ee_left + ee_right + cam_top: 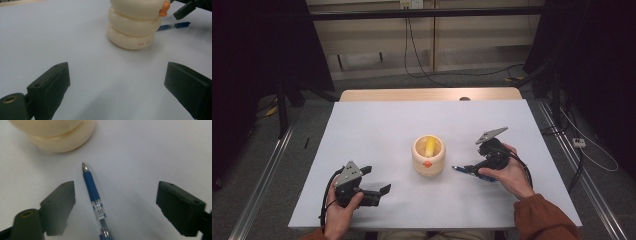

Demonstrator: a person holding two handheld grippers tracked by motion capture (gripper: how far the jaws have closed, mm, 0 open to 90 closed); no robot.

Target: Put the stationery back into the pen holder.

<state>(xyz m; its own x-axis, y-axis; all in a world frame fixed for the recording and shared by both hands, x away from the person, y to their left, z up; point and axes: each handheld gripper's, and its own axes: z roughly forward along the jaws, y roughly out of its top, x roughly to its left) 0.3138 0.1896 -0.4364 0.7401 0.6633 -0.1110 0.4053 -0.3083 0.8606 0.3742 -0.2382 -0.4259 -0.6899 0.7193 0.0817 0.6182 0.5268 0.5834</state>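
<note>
White table (pixel 377 130), pen (pixel 94 195) cut off below, between right tool (pixel 115 202) jaws

Blue pen (pixel 93 192) lies flat on the white table, right of centre, just right of the cream holder (pixel 428 156). It has a blue grip, a silver tip and a clear barrel with a small label, and its tip points left toward the holder, close to its base but apart from it. The holder stands upright at the table's middle: a ribbed, rounded pot with an orange knob on its near side and something yellow inside.
</note>
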